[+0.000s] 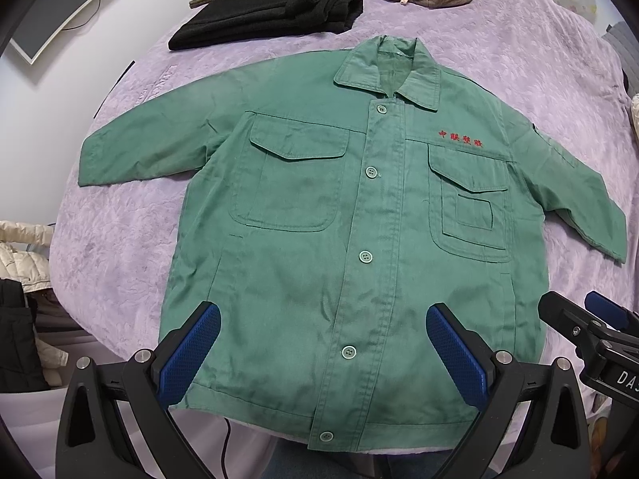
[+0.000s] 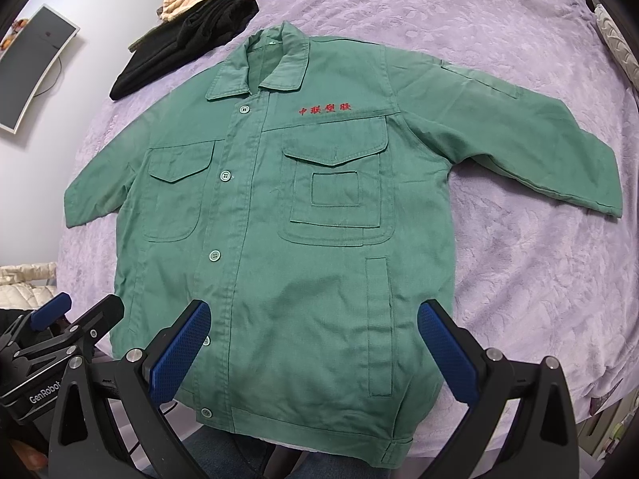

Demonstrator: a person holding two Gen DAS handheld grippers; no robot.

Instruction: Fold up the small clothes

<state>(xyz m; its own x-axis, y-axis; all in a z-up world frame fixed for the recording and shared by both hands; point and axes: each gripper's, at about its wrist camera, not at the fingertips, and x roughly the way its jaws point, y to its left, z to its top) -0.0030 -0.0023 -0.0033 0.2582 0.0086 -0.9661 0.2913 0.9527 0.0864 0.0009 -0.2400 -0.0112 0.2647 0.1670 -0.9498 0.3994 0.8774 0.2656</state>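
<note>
The green jacket (image 1: 359, 239) lies flat, buttoned and face up on the purple bed cover (image 1: 120, 239), both sleeves spread out, so no fold looks made yet. The left gripper (image 1: 323, 343) and right gripper (image 2: 313, 343) hover over its near hem, jaws spread and empty
</note>
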